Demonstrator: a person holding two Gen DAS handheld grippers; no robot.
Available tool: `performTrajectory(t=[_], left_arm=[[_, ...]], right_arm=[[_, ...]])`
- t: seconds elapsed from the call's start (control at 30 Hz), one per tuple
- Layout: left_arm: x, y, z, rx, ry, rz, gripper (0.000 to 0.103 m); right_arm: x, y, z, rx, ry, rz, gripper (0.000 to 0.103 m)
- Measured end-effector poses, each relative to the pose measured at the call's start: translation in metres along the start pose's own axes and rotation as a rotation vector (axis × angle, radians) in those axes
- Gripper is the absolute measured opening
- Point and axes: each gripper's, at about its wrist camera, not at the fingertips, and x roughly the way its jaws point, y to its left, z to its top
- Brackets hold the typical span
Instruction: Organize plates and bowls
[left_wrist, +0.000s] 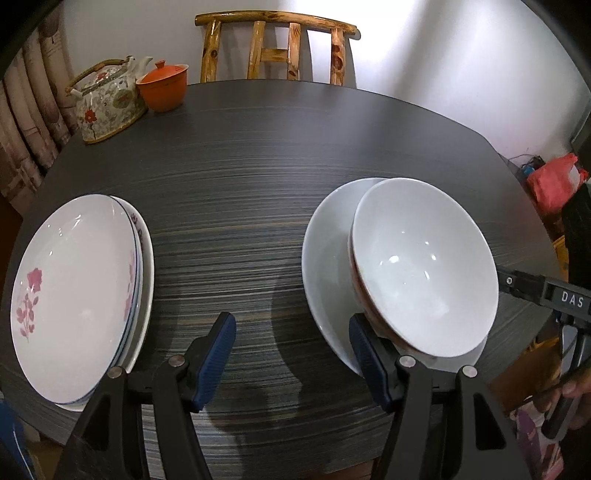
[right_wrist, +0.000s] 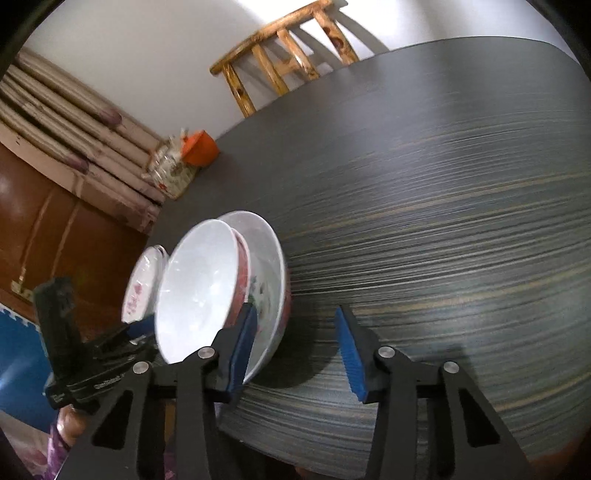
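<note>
A white bowl with a red outside sits nested inside a larger white bowl on the dark striped table. A stack of white plates with pink flowers lies at the table's left. My left gripper is open and empty above the table between the plates and the bowls, its right finger close to the bowls. In the right wrist view my right gripper is open and empty, its left finger beside the nested bowls. The plates show behind them.
A flowered teapot and an orange lidded cup stand at the table's far left. A wooden chair stands behind the table. A red bag lies on the floor at right. A curtain hangs beyond the table.
</note>
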Motion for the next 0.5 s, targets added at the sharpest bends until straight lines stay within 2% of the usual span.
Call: performTrajectory(t=[0.07,0.3,0.47,0.5], left_arm=[[0.001,0.0,0.001,0.016,0.01,0.005,0.065],[0.012,-0.002,0.007,0.062,0.028,0.017,0.065],[0.024,0.006,0.009,-0.014,0.09,-0.059,0.065],[0.025,0.005,0.009,-0.01,0.082,-0.066,0.058]], right_arm=[[0.006,0.0,0.004,-0.004,0.022,-0.003,0.03],[0.026,0.003,0.016,-0.042,0.095,0.007,0.028],[0.038,0.002,0.022,-0.063,0.146,0.025,0.028],[0.04,0.002,0.023,-0.061,0.156,0.032,0.028]])
